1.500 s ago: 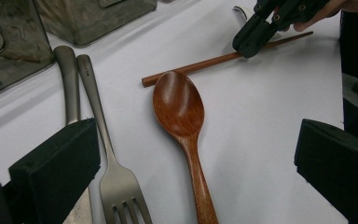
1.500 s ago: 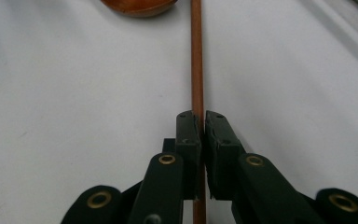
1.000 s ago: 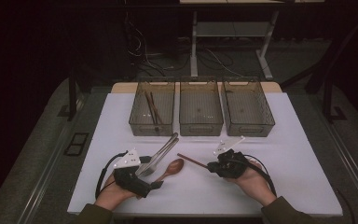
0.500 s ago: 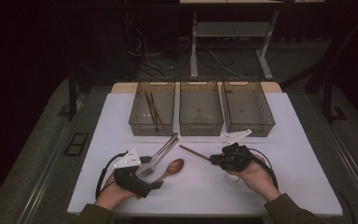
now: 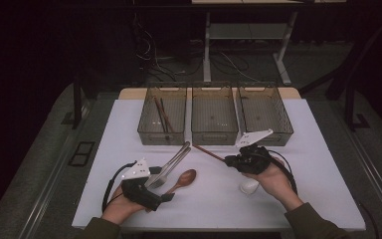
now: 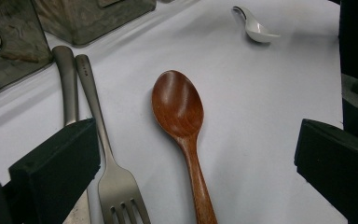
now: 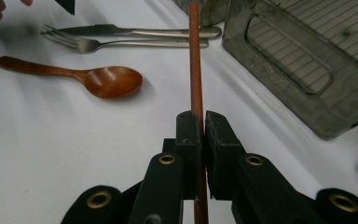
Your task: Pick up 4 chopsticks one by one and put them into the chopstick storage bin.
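My right gripper (image 5: pixel 228 160) (image 7: pixel 202 122) is shut on a brown wooden chopstick (image 5: pixel 208 152) (image 7: pixel 195 60), whose far end points toward the left bin (image 5: pixel 162 134). My left gripper (image 5: pixel 163 197) (image 6: pixel 196 168) is open, its jaws either side of the handle of a wooden spoon (image 5: pixel 183 179) (image 6: pixel 178 105) (image 7: pixel 112 81) lying on the white table. A steel fork (image 6: pixel 116 186) (image 7: pixel 121 45) and knife (image 6: pixel 67 79) (image 7: pixel 135 31) lie beside the spoon. A white ceramic spoon (image 5: pixel 248 186) (image 6: pixel 256 29) rests by the right hand.
Three clear bins stand in a row at the back: the left one holds brown chopsticks (image 5: pixel 163 115), the middle bin (image 5: pixel 214 134) and right bin (image 5: pixel 266 134) (image 7: pixel 307 70) look empty. The white table top (image 5: pixel 318 164) has dark floor around it.
My right gripper has lifted the chopstick and carried it away from the person, toward the bins, uncovering the white ceramic spoon. The left gripper has stayed still.
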{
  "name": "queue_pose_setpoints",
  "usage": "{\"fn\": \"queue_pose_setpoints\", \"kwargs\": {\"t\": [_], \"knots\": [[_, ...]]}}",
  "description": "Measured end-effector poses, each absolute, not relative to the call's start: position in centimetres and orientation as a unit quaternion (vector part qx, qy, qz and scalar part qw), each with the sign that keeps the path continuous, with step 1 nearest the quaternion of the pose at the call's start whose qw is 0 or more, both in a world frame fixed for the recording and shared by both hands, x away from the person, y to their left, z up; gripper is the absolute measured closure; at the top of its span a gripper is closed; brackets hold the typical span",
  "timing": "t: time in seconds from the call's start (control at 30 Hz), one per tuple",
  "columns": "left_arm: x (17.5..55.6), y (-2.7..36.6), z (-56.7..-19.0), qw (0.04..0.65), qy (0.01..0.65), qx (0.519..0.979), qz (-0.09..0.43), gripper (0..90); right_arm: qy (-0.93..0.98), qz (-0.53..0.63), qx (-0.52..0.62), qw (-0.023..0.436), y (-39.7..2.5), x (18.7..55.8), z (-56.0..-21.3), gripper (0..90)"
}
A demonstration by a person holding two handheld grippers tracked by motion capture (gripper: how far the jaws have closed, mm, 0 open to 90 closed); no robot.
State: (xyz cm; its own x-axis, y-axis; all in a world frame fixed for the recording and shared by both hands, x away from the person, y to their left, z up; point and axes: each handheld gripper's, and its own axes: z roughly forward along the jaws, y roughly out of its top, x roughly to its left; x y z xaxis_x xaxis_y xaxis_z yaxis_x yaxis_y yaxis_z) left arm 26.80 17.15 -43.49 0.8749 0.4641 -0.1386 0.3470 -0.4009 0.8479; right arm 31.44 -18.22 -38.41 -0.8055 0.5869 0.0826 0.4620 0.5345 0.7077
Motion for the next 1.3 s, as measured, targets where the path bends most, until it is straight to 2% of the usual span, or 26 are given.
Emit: {"fn": "queue_pose_setpoints", "kwargs": {"t": [0.73,1.3], "knots": [[26.8,17.1,-43.5,0.490,0.242,0.835,0.059,0.0,0.860,0.400,0.300,0.103,-16.7,34.5,-36.1,84.3],[26.7,17.1,-43.5,0.492,0.246,0.833,0.056,0.0,0.853,0.403,0.310,0.117,-12.3,39.2,-34.2,84.3]]}}
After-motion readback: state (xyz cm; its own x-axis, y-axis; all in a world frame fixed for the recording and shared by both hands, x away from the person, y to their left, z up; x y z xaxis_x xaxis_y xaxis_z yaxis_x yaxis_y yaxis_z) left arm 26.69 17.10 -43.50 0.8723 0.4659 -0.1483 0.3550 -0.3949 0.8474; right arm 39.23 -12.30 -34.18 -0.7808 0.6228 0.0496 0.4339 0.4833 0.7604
